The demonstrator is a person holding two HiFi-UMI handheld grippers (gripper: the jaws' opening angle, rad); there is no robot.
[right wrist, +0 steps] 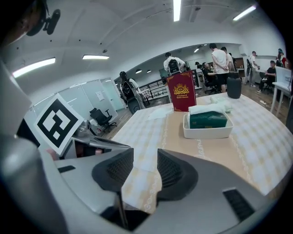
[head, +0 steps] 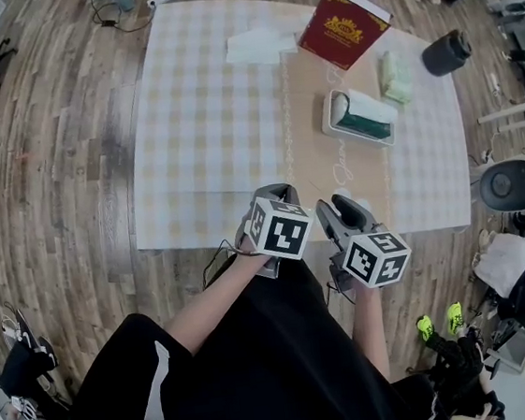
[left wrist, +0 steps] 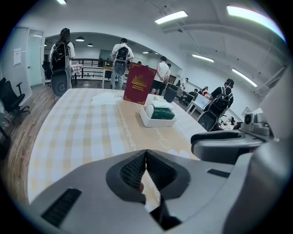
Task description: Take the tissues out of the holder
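Our left tongs [head: 278,193] sit shut, right tongs [head: 343,205] part-open, both empty; we aim squarely at the green tissue pack [head: 364,125] in its white tray [head: 328,114].

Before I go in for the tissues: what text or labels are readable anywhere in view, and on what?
Red book: gold emblem and lettering, too small to read.
Table runner: pale cursive script, illegible.
Green tissue pack: no legible print.
Marker cubes: square patterns only, no words.
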